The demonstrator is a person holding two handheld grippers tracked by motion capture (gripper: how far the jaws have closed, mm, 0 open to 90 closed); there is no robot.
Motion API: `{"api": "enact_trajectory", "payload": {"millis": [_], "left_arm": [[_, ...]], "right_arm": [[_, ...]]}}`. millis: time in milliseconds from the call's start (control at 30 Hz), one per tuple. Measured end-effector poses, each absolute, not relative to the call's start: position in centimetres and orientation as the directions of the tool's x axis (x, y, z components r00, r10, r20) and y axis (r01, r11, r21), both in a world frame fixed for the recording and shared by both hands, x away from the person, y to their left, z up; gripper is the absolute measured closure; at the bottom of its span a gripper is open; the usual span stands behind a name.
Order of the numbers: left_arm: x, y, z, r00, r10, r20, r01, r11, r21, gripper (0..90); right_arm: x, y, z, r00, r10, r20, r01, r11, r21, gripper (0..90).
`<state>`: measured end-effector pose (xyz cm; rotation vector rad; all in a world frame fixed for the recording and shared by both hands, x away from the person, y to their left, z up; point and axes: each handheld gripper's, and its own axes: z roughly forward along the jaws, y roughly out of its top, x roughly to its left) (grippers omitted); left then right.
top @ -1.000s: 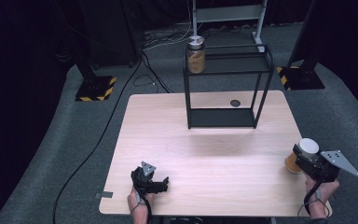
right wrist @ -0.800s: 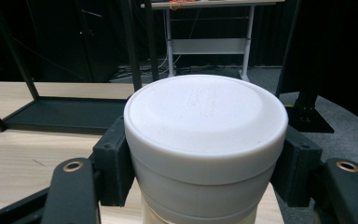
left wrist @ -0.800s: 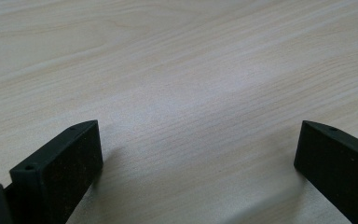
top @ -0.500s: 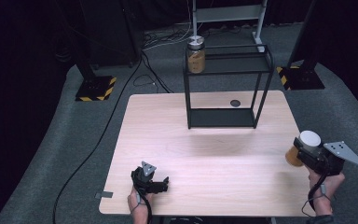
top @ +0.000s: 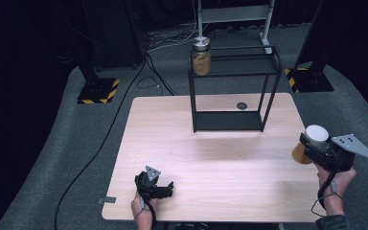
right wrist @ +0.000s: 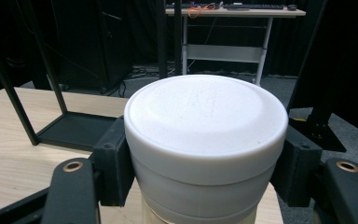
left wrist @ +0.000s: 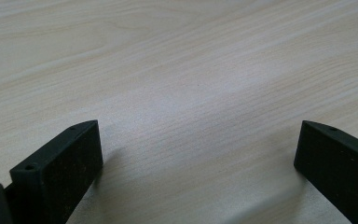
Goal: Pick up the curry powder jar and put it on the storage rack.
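A jar with a white lid and amber contents hangs above the table's right edge, with my right gripper shut on it. In the right gripper view the white-lidded jar sits between the two black jaws of the right gripper, which press on its sides just under the lid. My left gripper rests on the wooden table near the front left. The left gripper has its jaws wide open with bare wood between them.
A black wire shelf frame stands at the back of the table. A second jar with a silver lid and amber contents stands on its top left corner. A small dark round spot marks the tabletop behind the frame.
My right gripper has risen with the white-lidded jar and drifted slightly right. The left gripper has stayed where it was.
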<state>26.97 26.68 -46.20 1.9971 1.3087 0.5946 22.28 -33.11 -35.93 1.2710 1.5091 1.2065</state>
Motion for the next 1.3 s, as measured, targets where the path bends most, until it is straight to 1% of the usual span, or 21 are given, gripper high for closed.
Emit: {"api": "enact_trajectory", "payload": {"millis": [433, 1300], "left_arm": [[27.0, 26.7, -46.2, 0.396, 0.918, 0.017, 0.613, -0.278, 0.740, 0.2], [27.0, 26.7, -46.2, 0.397, 0.918, 0.015, 0.614, -0.277, 0.739, 0.2]], "right_arm": [[23.2, -32.3, -33.6, -0.191, 0.981, -0.019, 0.219, 0.062, 0.974, 33.2], [24.0, -32.0, -30.8, -0.203, 0.979, -0.005, 0.221, 0.050, 0.974, 33.1]]}}
